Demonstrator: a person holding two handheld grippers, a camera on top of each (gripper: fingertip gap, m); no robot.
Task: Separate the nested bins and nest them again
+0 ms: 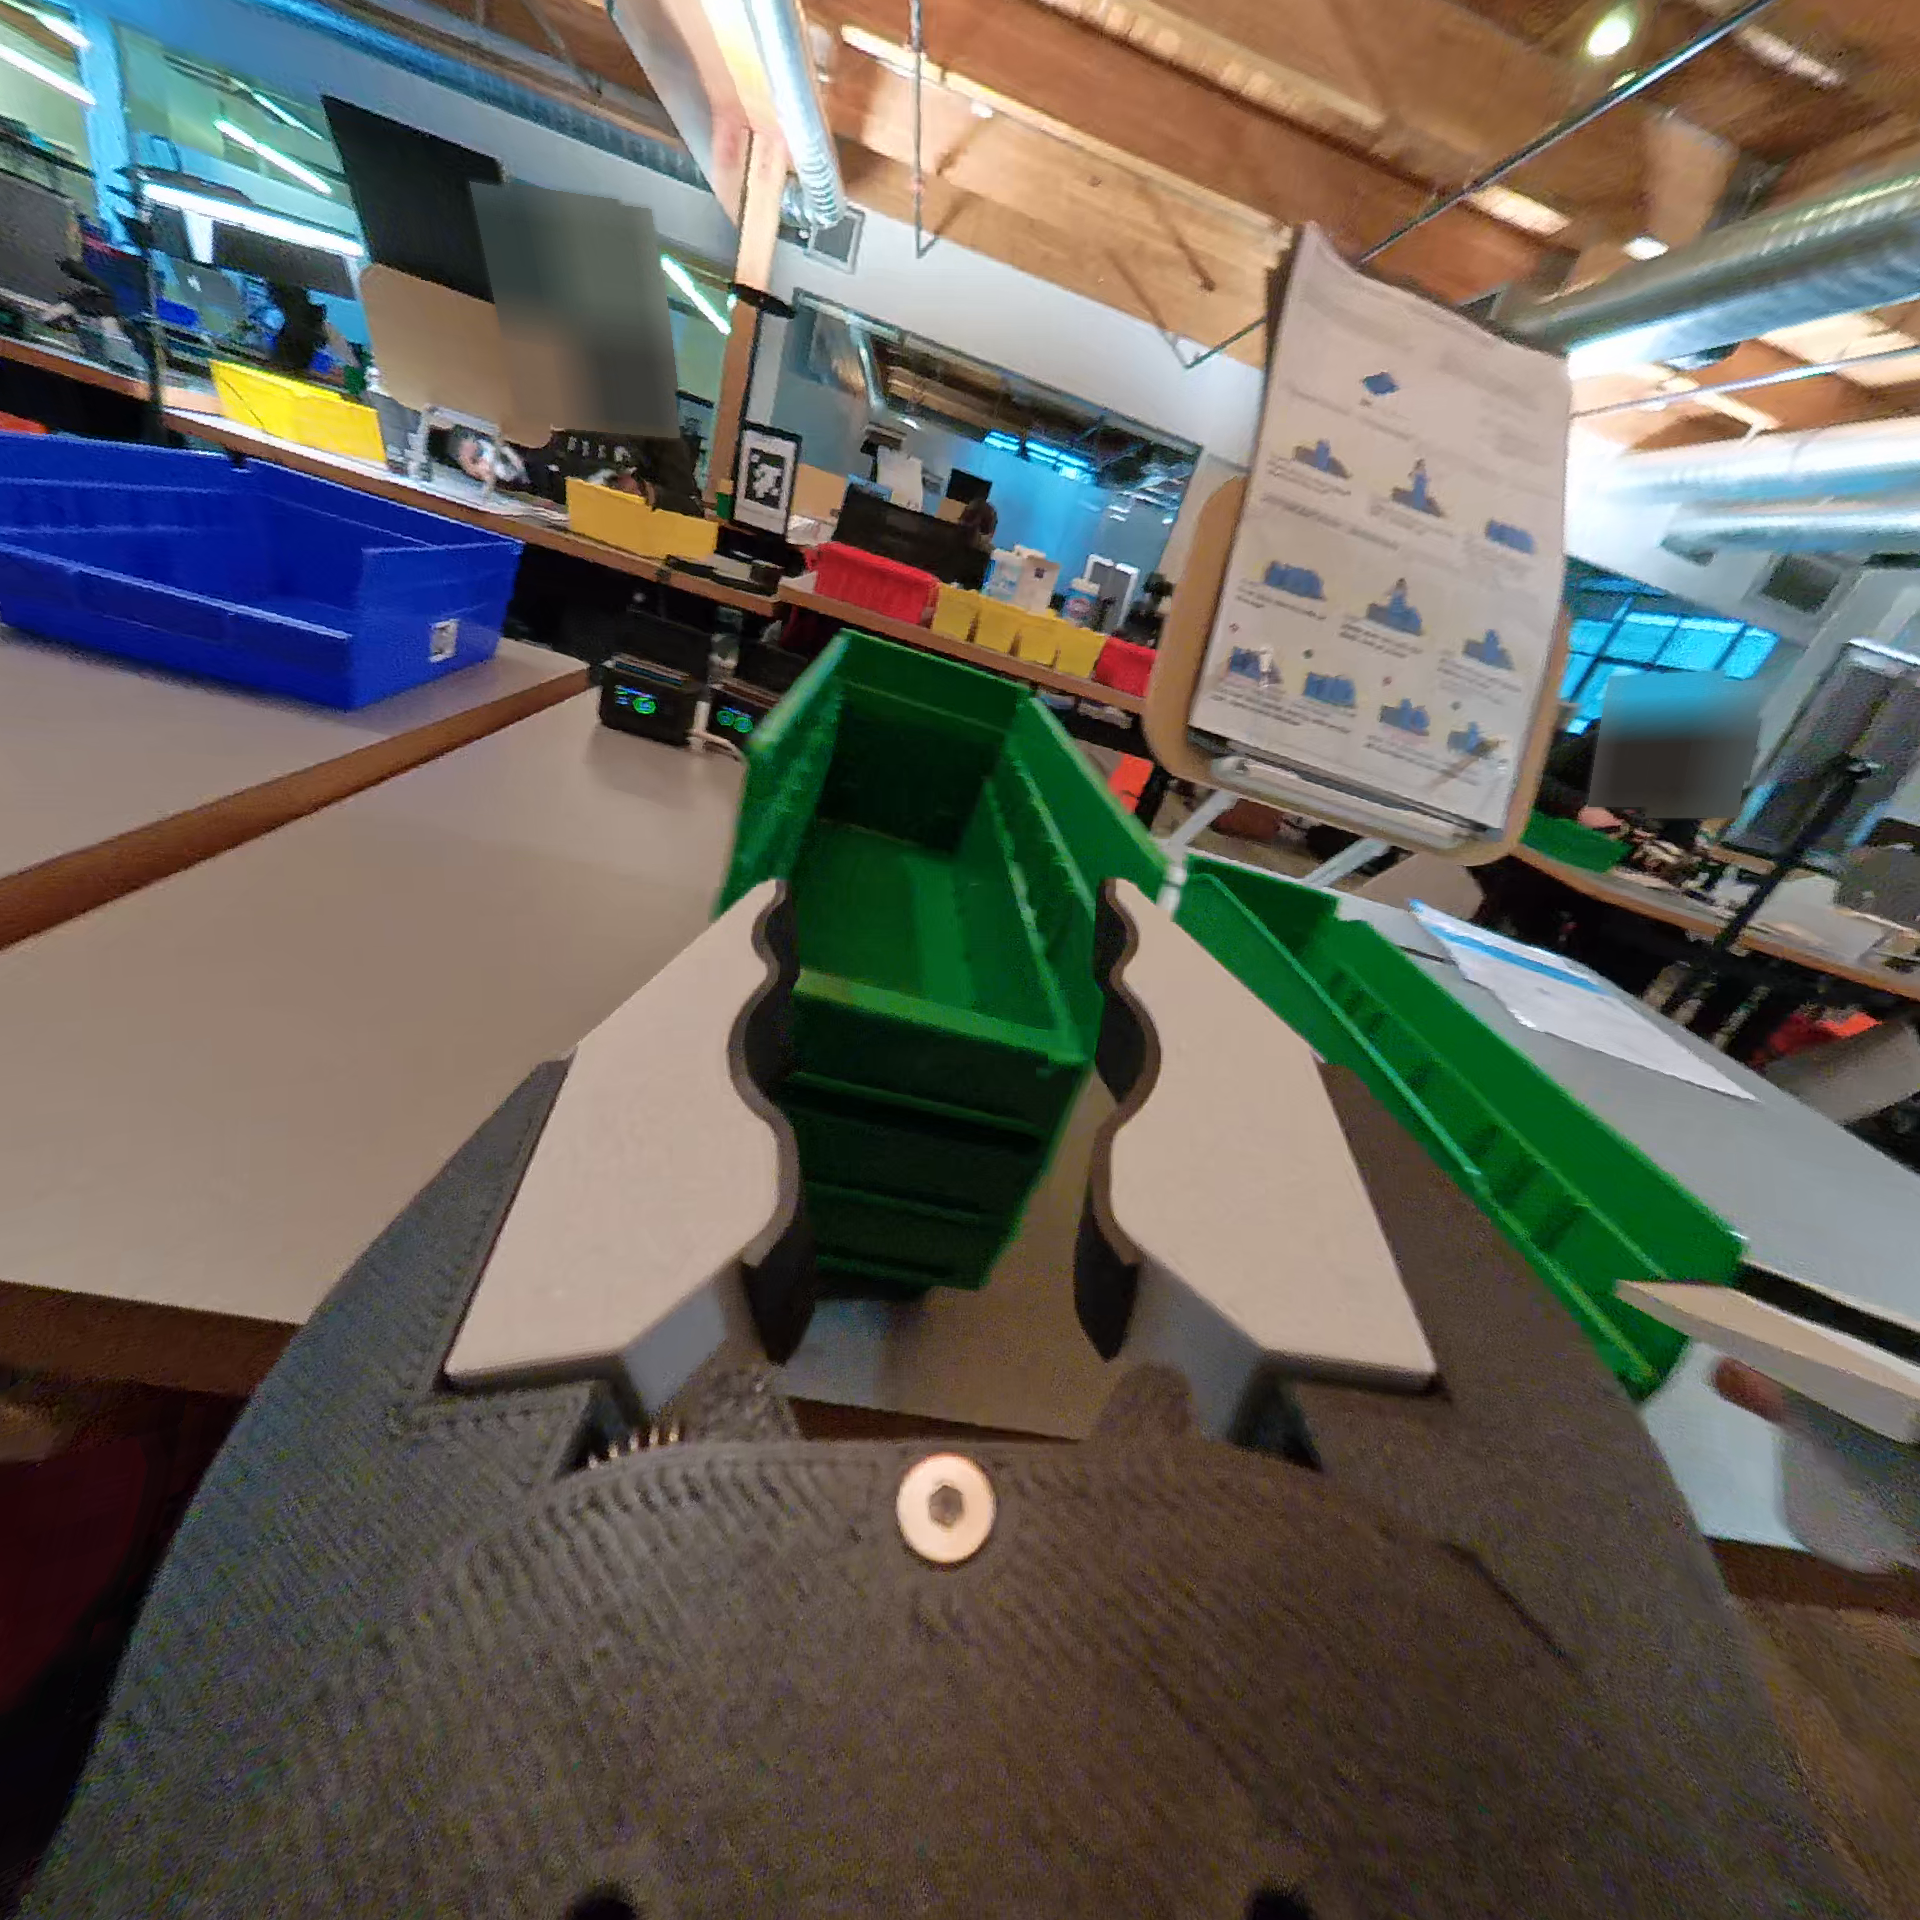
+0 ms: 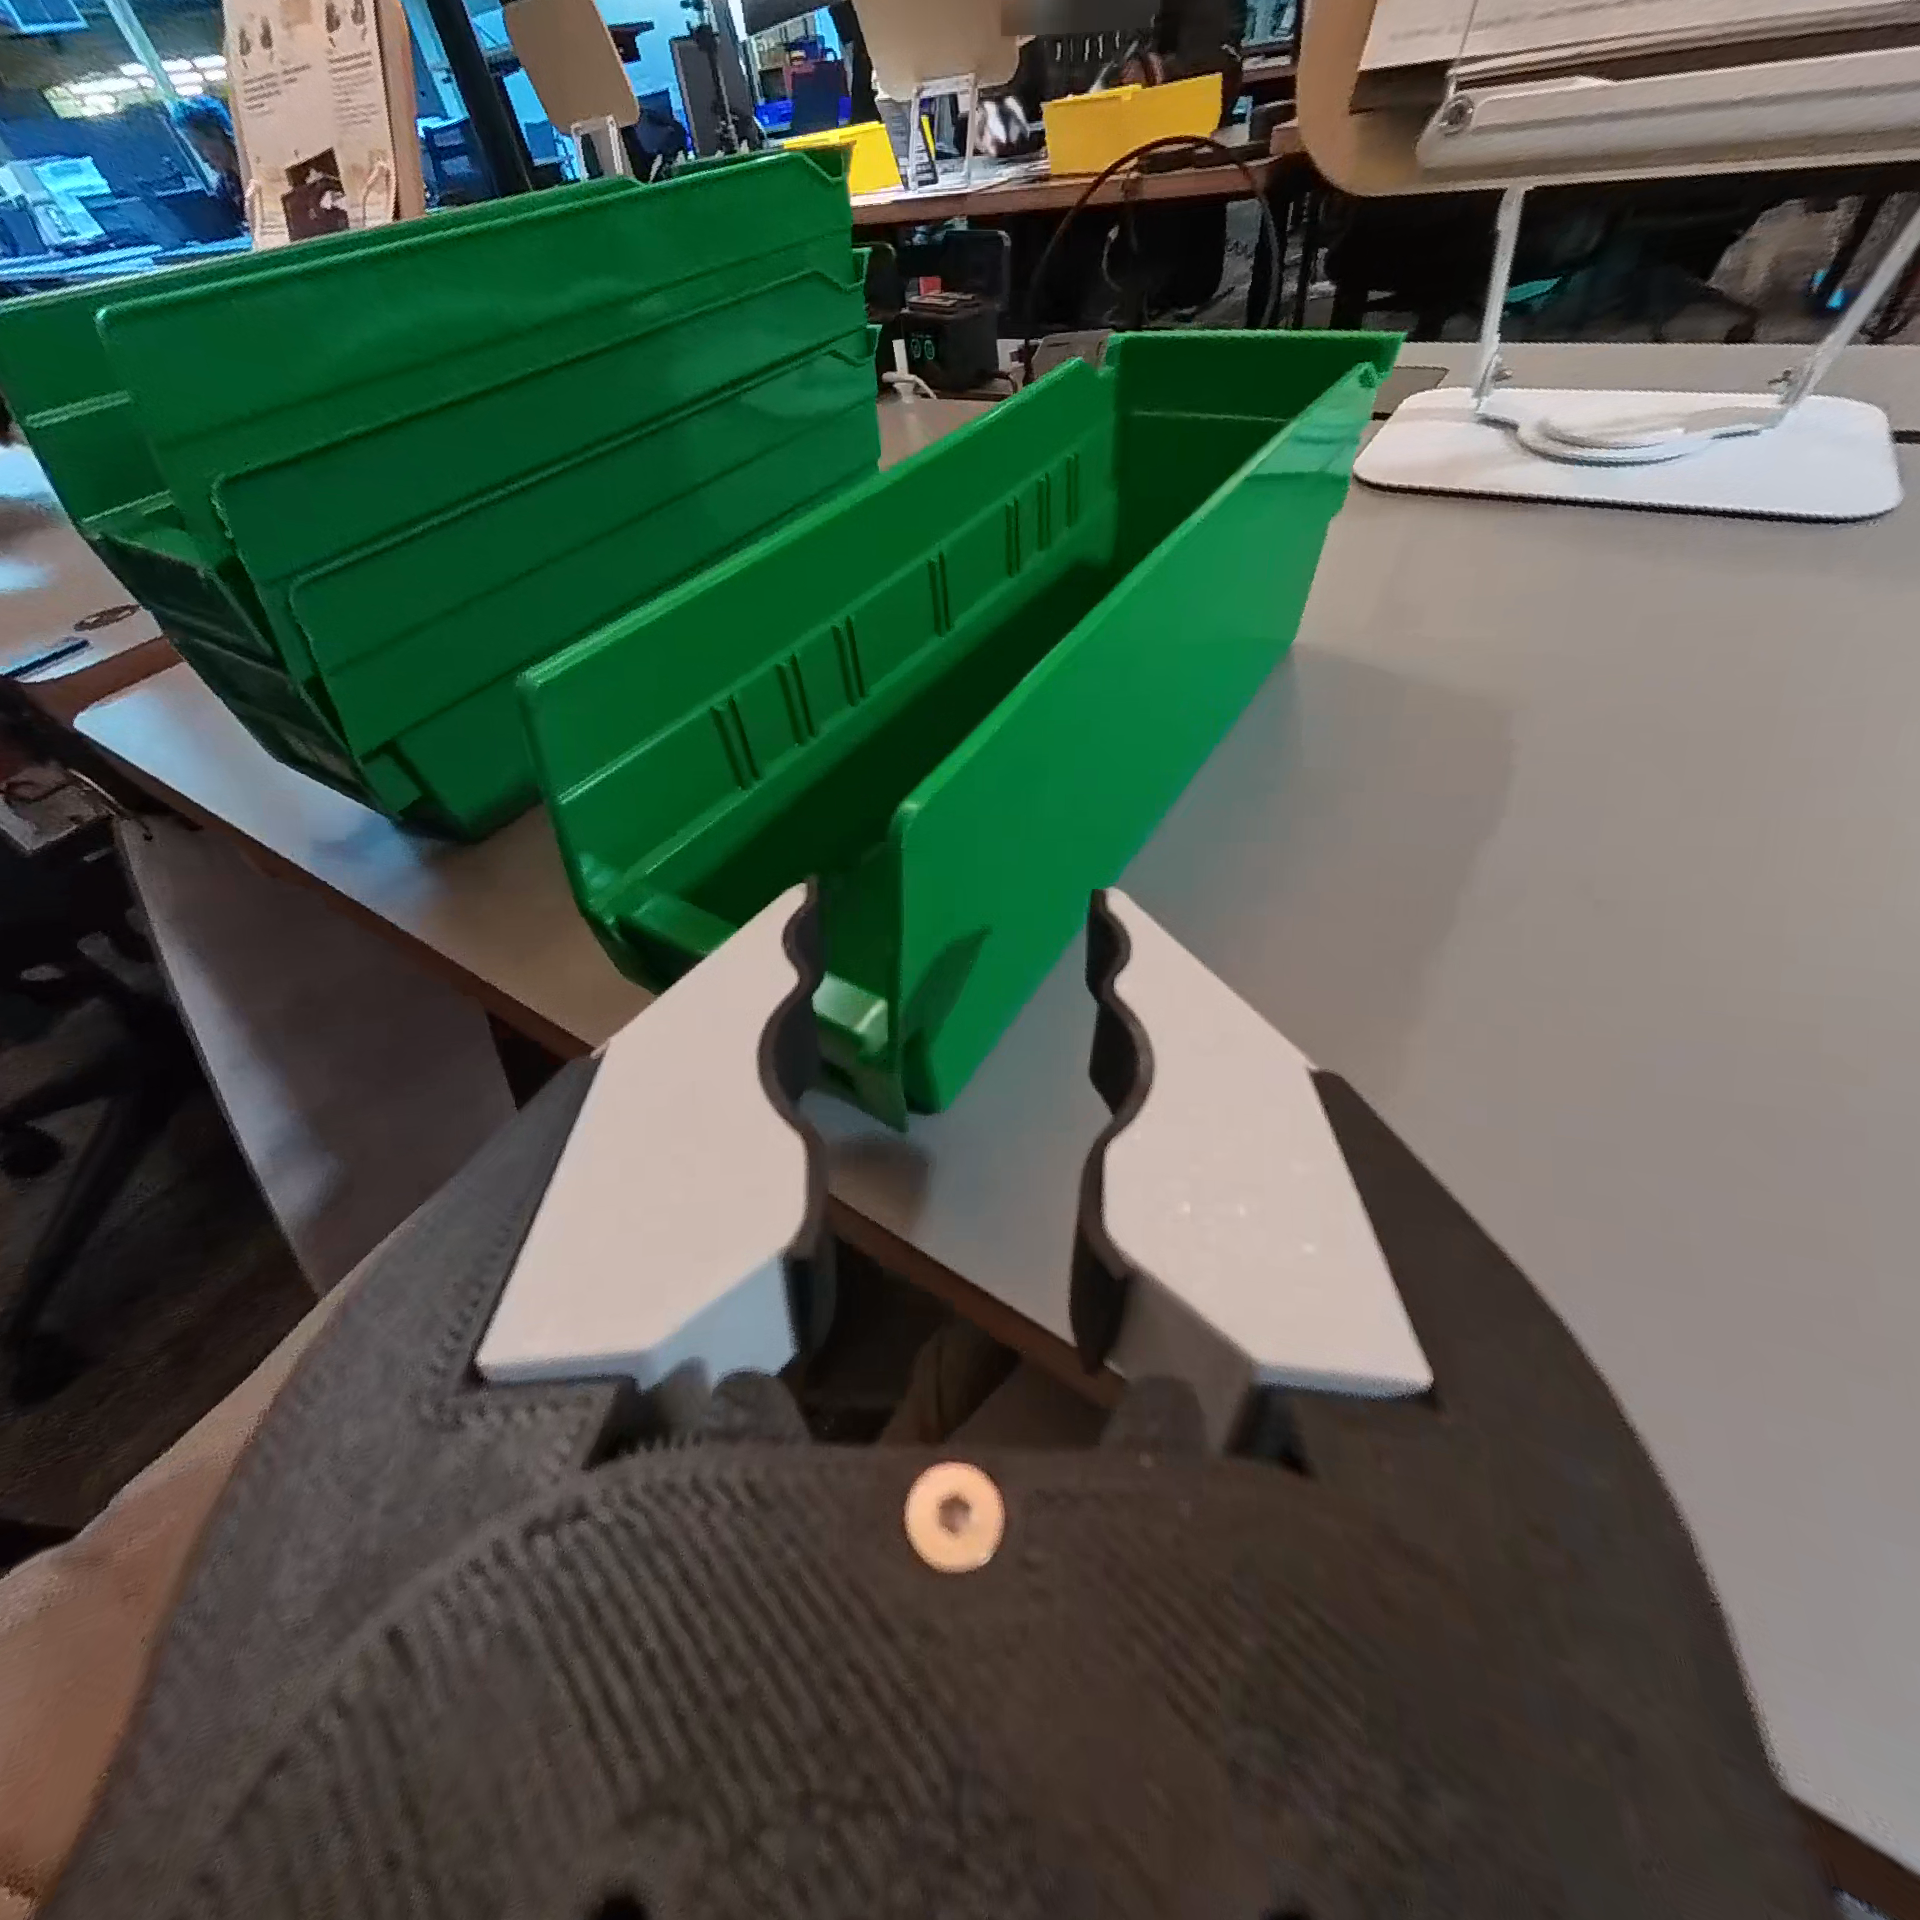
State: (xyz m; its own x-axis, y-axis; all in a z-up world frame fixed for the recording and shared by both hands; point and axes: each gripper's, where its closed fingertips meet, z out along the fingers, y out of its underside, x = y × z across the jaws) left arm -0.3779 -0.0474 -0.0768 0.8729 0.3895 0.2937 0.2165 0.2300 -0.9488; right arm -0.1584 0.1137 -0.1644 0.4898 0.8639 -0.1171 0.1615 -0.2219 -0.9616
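Bright overhead light, seemingly motion-blurred, warped edges.

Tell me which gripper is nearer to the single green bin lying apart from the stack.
Right. The right gripper has its open fingers straddling the near end of the single green bin's side wall. The left gripper is at the nested stack beside it.

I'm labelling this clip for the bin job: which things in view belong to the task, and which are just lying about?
Part of the job:
- stack of nested green bins
- single green bin beside it
- left claw
- right claw

Just lying about:
- blue bin on the next table
- clipboard stand
- paper sheet
- yellow bins behind
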